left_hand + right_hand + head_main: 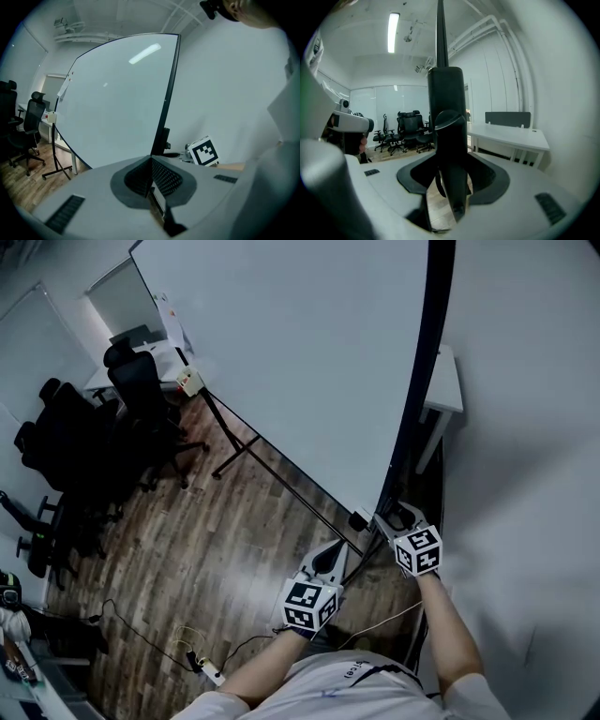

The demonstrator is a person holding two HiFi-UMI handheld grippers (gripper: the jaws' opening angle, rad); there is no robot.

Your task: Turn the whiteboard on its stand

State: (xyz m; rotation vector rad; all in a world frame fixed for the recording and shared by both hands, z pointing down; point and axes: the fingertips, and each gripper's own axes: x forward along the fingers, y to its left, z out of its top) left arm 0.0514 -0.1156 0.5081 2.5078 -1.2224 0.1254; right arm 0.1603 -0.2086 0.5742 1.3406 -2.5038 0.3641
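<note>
The turning step looks to be under way. The whiteboard (300, 362) stands tilted on its stand (236, 452), filling the upper middle of the head view, with its lower near corner just ahead of the person. The right gripper (401, 519) is at that corner, and its jaws stand wide around the board's black side frame (446, 108). The frame fills the gap between the pads, so I judge it a grip rather than a loose bracket. The left gripper (328, 557) hangs just below the bottom edge, apart from it, with its jaws pressed together on nothing. The next move probably calls for a steady swing of the held edge. The left gripper could open onto the bottom rail or push flat against the board to share the load. The far end would need room to pass the office chairs (141, 404) and the white counter (446, 390) behind. The only container-like thing is a small pale box (190, 381) hanging at the board's far corner, and its contents cannot be seen.
</note>
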